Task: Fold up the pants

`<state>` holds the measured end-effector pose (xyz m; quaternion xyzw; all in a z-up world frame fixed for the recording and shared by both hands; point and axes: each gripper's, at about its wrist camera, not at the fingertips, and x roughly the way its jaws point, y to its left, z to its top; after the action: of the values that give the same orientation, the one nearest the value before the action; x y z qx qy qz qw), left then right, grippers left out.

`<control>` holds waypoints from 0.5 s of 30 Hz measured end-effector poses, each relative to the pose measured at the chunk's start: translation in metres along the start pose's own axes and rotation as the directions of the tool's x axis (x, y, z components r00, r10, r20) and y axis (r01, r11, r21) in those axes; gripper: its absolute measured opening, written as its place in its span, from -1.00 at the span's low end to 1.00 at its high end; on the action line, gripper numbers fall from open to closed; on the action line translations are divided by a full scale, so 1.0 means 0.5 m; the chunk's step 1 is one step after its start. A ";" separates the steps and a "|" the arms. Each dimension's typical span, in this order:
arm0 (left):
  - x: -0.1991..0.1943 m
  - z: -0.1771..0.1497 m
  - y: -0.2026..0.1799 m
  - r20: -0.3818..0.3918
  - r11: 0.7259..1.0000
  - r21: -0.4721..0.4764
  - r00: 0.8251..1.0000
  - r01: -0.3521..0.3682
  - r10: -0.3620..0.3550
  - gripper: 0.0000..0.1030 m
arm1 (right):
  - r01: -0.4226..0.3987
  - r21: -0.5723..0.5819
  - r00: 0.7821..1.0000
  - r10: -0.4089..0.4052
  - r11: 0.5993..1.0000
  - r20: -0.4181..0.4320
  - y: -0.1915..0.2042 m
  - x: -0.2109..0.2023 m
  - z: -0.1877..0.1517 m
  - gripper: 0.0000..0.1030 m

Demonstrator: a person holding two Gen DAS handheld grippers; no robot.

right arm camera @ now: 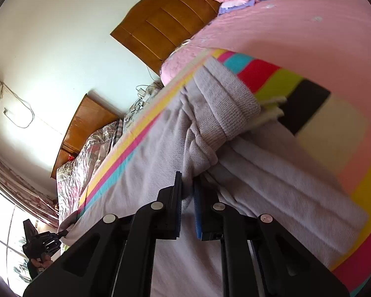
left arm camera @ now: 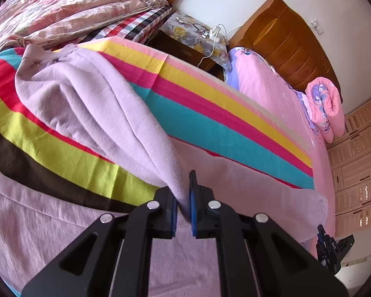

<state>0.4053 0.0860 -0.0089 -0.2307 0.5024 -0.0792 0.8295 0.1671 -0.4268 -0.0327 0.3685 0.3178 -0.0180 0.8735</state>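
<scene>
On the left, we have the left gripper point(left arm camera: 184, 205) clenched on a bunched fold of the lilac pants point(left arm camera: 86, 104), which rise off the striped blanket point(left arm camera: 210, 123) and stretch away ahead and to the left of the fingers. We judge this the carry-over step of the fold: one end lifted, the rest trailing flat beneath and behind the tool. Moving right, the right gripper point(right arm camera: 188, 205) pinches cloth too, just ahead of its pads, beside the ribbed band point(right arm camera: 225, 109); the frame is blurred, so that grip is probably firm, no more. The long axis runs ahead of both tools along the stripes. Next, both ends should travel together and land edge on edge.
</scene>
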 end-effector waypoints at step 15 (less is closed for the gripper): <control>-0.274 -0.434 0.083 0.136 0.962 0.228 0.974 0.149 -0.183 -0.84 | -0.052 -0.074 0.999 0.052 0.996 -0.002 -0.085 -0.227 -0.127 -0.82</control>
<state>0.1462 0.1066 -0.0031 -0.1860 0.4034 -0.1848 0.8767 0.0308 -0.4392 -0.0285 0.3443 0.3087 0.0166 0.8865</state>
